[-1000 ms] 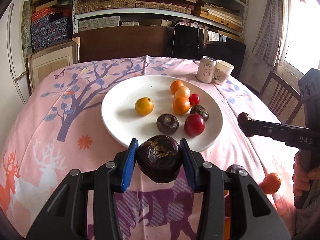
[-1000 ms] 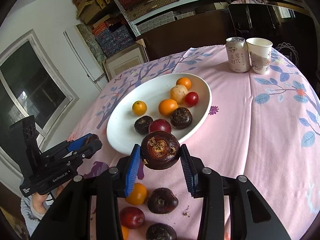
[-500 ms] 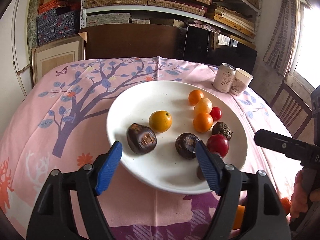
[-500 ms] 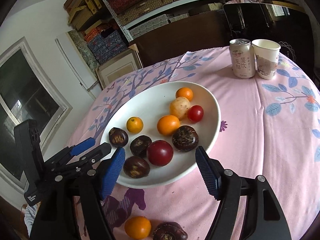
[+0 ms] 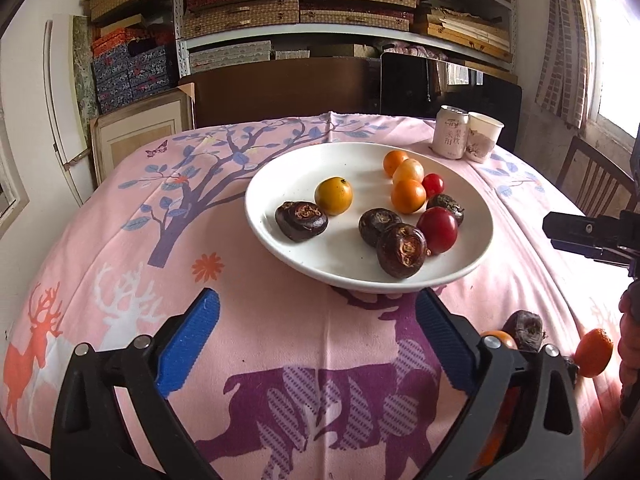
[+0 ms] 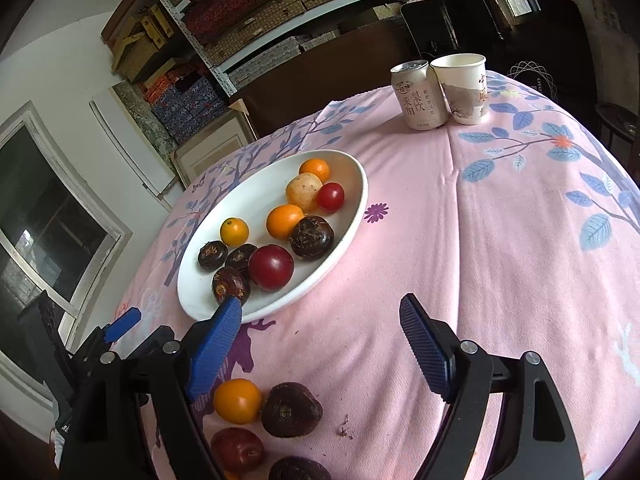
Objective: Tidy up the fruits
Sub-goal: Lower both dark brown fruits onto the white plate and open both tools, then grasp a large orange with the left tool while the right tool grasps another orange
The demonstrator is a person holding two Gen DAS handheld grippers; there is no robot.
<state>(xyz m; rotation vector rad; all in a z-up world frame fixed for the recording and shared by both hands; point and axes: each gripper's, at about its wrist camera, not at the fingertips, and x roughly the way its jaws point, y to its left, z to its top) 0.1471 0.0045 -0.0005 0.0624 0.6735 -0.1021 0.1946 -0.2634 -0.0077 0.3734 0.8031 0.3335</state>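
Observation:
A white plate (image 5: 280, 160) (image 6: 352, 216) on the pink tablecloth holds several fruits: dark water chestnuts (image 5: 401, 250) (image 6: 231, 285), a red tomato (image 5: 437, 229) (image 6: 271, 267), oranges (image 5: 408, 196) and a yellow fruit (image 5: 333, 195). My left gripper (image 5: 316, 344) is open and empty, short of the plate's near rim. My right gripper (image 6: 320, 344) is open and empty at the plate's near edge. Loose fruit lies on the cloth below it: an orange (image 6: 237, 401), a dark chestnut (image 6: 291, 410), a red tomato (image 6: 237, 449).
A drink can (image 5: 450, 132) (image 6: 419, 96) and a paper cup (image 5: 483, 137) (image 6: 464, 88) stand at the far right of the table. A wooden chair (image 5: 596, 184) is beyond the right edge. Shelves with boxes (image 5: 320, 4) are behind the table.
Both grippers opened and let their dark water chestnuts go onto the plate, then drew back from it. The plate now holds two more chestnuts.

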